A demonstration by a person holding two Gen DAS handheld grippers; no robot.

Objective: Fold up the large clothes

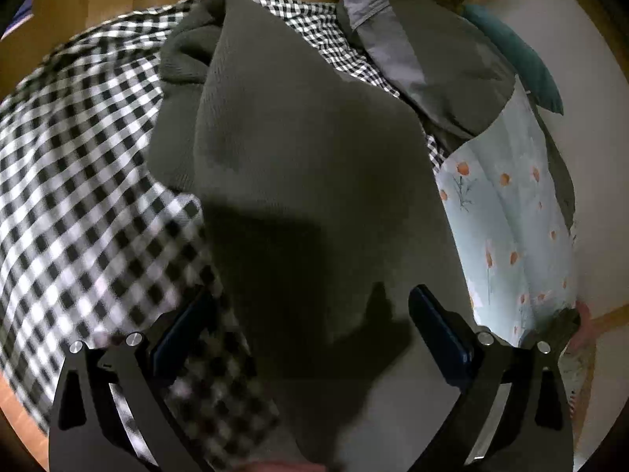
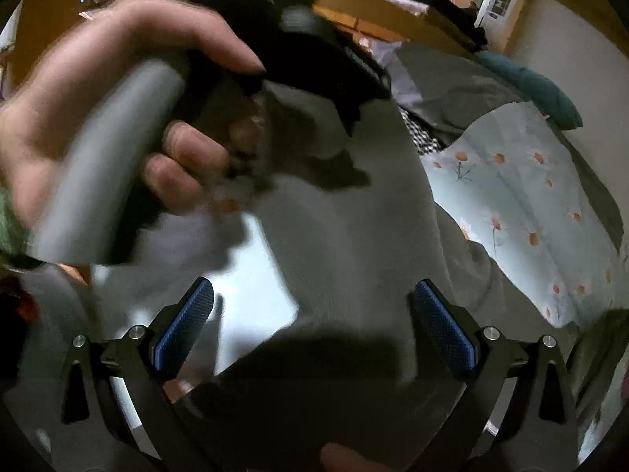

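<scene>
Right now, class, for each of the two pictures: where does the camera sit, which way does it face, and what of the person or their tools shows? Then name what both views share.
Left wrist view: sits on the left claw, faces down along its open fingers at the dark green garment lying on the checkered cloth.
Right wrist view: sits on the right claw, open, faces the same garment; a hand gripping the other tool's grey handle shows.
Shared: the green garment and the flowered bedding.

Big olive-green knit top, spread out lengthwise.
It's kinda rumpled, far end bunched up, lying flat and running near to far.
</scene>
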